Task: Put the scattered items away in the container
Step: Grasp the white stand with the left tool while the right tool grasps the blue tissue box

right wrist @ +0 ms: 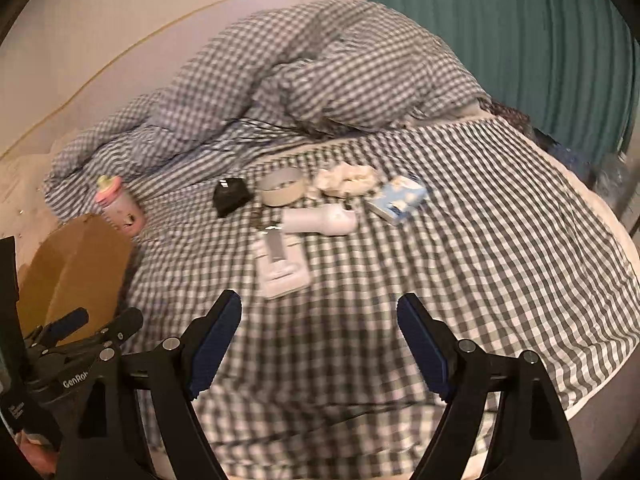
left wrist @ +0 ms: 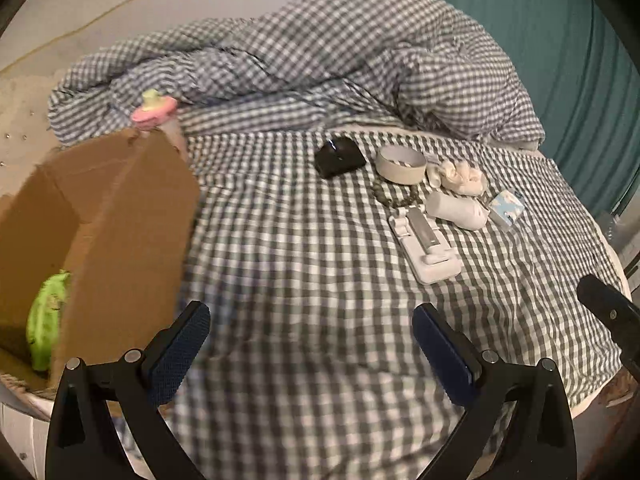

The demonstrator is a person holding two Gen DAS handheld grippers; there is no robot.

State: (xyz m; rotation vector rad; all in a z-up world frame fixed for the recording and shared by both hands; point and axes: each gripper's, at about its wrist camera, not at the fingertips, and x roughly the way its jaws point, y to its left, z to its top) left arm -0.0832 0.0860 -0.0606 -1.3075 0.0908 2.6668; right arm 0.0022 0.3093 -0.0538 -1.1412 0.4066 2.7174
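Observation:
A brown cardboard box [left wrist: 120, 208] stands open at the bed's left edge with a green item [left wrist: 46, 320] inside; it also shows in the right wrist view [right wrist: 76, 268]. Scattered on the checked sheet are a black mouse [left wrist: 339, 157], a tape roll [left wrist: 401, 164], a white folding stand [left wrist: 424, 244], a white cylinder [left wrist: 456, 210], a crumpled white cloth [left wrist: 464, 176] and a small blue-white pack [left wrist: 508, 208]. A pink bottle [right wrist: 120, 204] lies behind the box. My left gripper [left wrist: 312, 344] is open and empty beside the box. My right gripper [right wrist: 320, 340] is open and empty in front of the stand [right wrist: 280, 264].
A rumpled checked duvet [left wrist: 300, 60] is heaped across the back of the bed. A teal curtain [right wrist: 500, 40] hangs at the right. The bed's right edge [right wrist: 612, 280] drops off. The left gripper's body [right wrist: 80, 344] shows at the lower left of the right wrist view.

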